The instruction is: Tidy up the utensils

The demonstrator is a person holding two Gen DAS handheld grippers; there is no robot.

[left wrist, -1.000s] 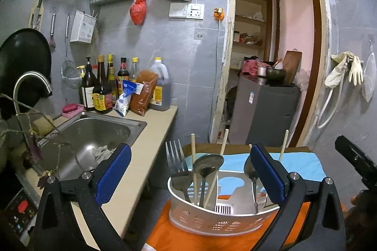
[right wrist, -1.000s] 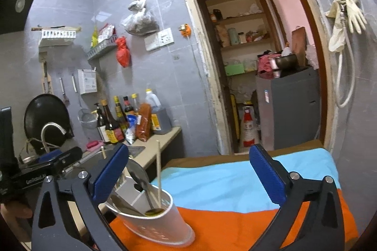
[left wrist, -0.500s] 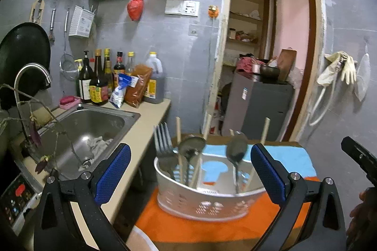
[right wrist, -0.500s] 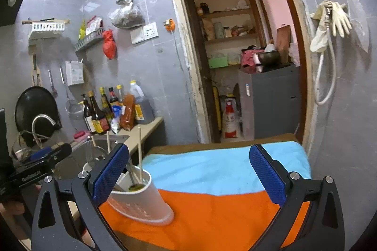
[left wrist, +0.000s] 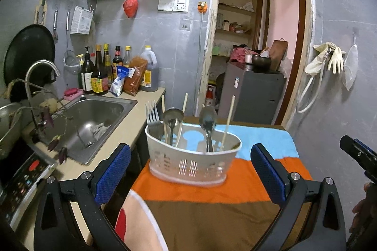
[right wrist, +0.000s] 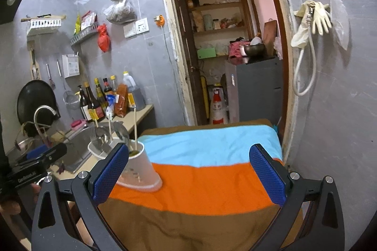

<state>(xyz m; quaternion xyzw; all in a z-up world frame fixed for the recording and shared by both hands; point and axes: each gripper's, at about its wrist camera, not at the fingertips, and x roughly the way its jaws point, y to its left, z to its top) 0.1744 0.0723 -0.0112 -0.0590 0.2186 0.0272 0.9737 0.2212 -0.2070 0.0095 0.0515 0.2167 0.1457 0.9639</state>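
A white slotted utensil caddy [left wrist: 190, 162] stands on the striped cloth [left wrist: 212, 189] in the left wrist view. It holds a fork [left wrist: 152, 115], two spoons [left wrist: 173, 119] and several chopsticks [left wrist: 229, 119], all upright. My left gripper [left wrist: 190, 173] is open and empty, a little short of the caddy. In the right wrist view the caddy [right wrist: 139, 168] sits at the left, partly behind my left finger. My right gripper [right wrist: 188, 173] is open and empty above the cloth [right wrist: 207, 178].
A steel sink [left wrist: 92, 123] with a tap [left wrist: 40, 72] lies to the left, with bottles [left wrist: 99, 72] at the wall behind it. A stove panel [left wrist: 21, 173] is at the lower left. A doorway with a grey cabinet [left wrist: 252, 93] is behind the table.
Both grippers have drawn back from the caddy, which now looks smaller and farther off. More of the striped cloth shows in front. Both stay open.
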